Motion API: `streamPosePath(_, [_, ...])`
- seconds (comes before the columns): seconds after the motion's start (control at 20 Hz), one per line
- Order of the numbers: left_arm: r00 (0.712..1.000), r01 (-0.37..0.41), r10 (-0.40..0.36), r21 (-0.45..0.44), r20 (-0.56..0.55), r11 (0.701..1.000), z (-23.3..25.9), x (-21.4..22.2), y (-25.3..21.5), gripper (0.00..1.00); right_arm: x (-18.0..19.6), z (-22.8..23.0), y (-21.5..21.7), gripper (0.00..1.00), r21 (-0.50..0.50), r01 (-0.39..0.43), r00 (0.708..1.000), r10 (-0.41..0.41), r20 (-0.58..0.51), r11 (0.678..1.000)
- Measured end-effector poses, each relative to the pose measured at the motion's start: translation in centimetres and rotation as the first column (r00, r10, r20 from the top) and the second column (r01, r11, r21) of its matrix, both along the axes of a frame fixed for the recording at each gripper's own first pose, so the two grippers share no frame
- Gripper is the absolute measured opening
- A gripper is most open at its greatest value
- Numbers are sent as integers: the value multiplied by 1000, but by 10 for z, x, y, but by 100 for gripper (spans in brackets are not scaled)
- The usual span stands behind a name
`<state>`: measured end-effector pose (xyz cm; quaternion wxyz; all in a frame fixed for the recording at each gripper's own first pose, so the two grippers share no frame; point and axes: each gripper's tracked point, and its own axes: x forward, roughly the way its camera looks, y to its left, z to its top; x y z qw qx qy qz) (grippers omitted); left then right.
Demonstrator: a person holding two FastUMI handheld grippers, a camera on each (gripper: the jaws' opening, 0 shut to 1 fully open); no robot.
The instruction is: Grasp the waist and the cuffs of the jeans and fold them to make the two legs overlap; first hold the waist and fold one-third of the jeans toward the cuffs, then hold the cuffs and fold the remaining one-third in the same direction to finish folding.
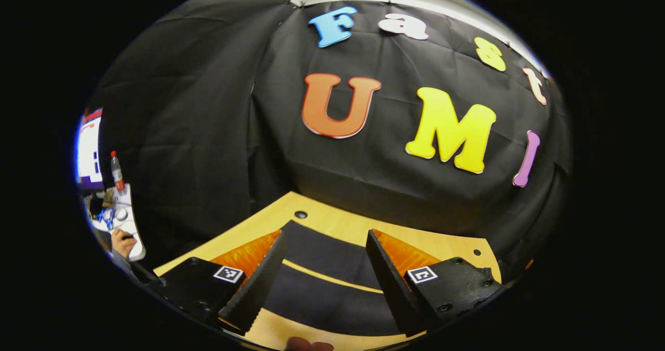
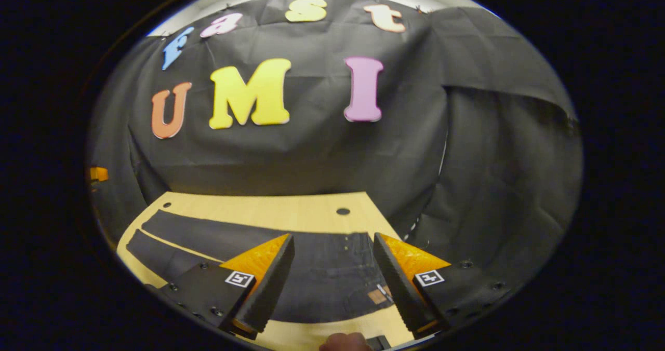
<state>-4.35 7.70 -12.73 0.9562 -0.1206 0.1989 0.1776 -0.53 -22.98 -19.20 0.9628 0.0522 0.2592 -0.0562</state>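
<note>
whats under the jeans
The jeans lie flat on a light wooden table, which shows around them and between the two legs. The tabletop beneath the denim is covered.

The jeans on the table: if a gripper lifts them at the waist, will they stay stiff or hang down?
The jeans lie flat and limp on the wooden table, so they would probably sag and hang. The two legs lie apart, so they may swing separately. The cloth looks thick, so likely rather heavy and not slippery.

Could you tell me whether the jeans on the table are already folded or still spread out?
Spread out. The jeans lie flat on the wooden table, with a strip of tabletop showing between the two legs.
</note>
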Motion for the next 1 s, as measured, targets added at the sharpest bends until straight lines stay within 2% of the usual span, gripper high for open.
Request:
streamPosePath(0.1, [996,-71,65,-93,-60,993,-29,-15,15,99,-6,-31,-15,94,57,38,995,-32,-96,998])
streamPosePath(0.2, [983,-155,131,-202,-130,967,-60,-30,34,99,-12,-62,-24,96,157,87,978,-55,-200,984])
streamPosePath(0.3, [960,-255,199,-323,-196,911,-93,-43,54,99,-20,-97,-33,96,287,225,937,-126,-326,931])
streamPosePath(0.4, [931,-352,255,-453,-263,819,-125,-60,75,99,-29,-129,-58,97,334,367,881,-210,-424,868])
streamPosePath(0.45, [915,-395,271,-519,-301,758,-137,-67,81,99,-33,-141,-71,93,345,422,857,-244,-455,838])
streamPosePath(0.5, [895,-441,284,-577,-345,688,-151,-74,91,100,-34,-147,-81,98,343,460,836,-269,-479,819])
streamPosePath(0.6, [843,-537,339,-632,-417,559,-171,-84,120,99,-39,-161,-95,98,343,527,795,-309,-522,777])
streamPosePath(0.65, [818,-575,366,-638,-444,511,-181,-89,136,99,-41,-165,-100,98,344,557,775,-325,-541,756])
streamPosePath(0.7, [799,-602,373,-641,-472,477,-190,-93,144,99,-41,-169,-102,98,343,573,763,-332,-554,744])
streamPosePath(0.75, [788,-616,367,-634,-494,468,-196,-94,151,99,-40,-172,-102,98,339,582,753,-334,-567,739])
streamPosePath(0.85, [786,-618,343,-627,-515,474,-212,-83,168,99,-39,-174,-97,98,344,604,731,-328,-598,719])
streamPosePath(1.0, [781,-616,294,-604,-550,506,-232,-62,185,99,-35,-171,-94,98,350,647,701,-347,-623,678])
